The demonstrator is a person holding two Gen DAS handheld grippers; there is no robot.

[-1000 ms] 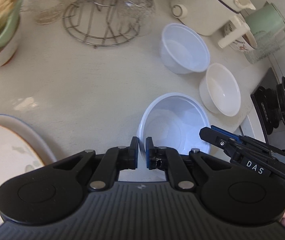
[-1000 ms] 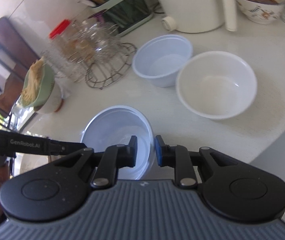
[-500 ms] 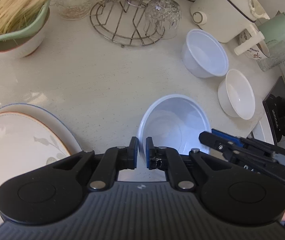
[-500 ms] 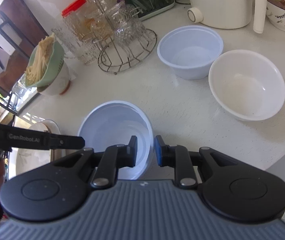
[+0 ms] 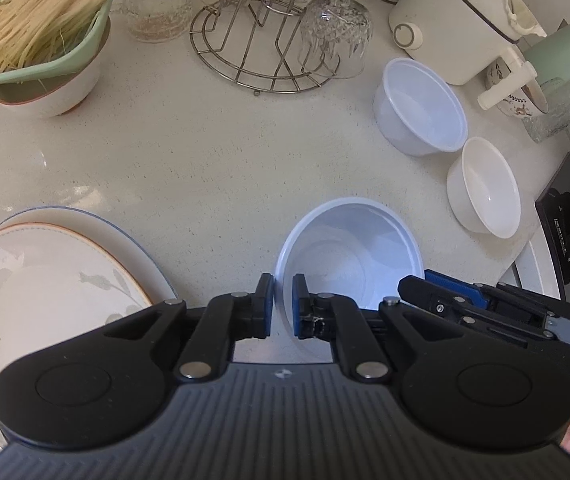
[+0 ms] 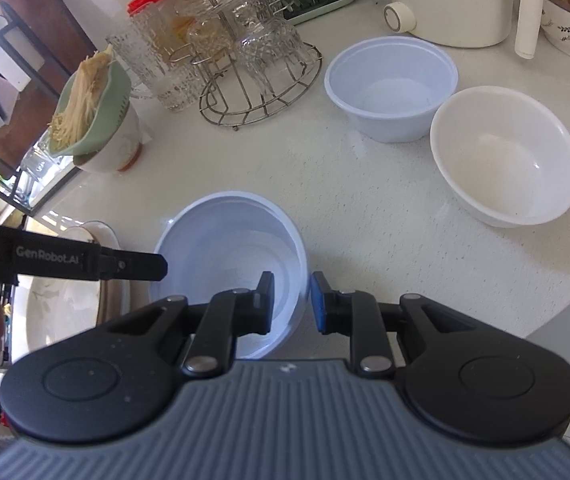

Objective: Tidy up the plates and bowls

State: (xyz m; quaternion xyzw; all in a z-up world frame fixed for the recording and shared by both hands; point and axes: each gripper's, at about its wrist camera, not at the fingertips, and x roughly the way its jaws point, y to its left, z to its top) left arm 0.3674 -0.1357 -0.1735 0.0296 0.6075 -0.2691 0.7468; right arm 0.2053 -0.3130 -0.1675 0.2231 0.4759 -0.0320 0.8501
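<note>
The left gripper (image 5: 283,304) is clamping the left rim of the near bluish bowl (image 5: 349,248). The right gripper (image 6: 292,300) is straddling the opposite rim, one pad inside and one outside, with a gap showing, so it is not pressing. Three empty bowls are sitting upright on the pale counter (image 5: 205,160), mouths up and round, so none has a long axis: the gripped one at the front edge, a second bluish bowl (image 5: 421,108) and a white bowl (image 5: 485,188) touching each other beyond. Two stacked plates (image 5: 45,280) are lying at the left, cut off by the frame. The gripper bodies are hiding the gripped bowl's near side.
</note>
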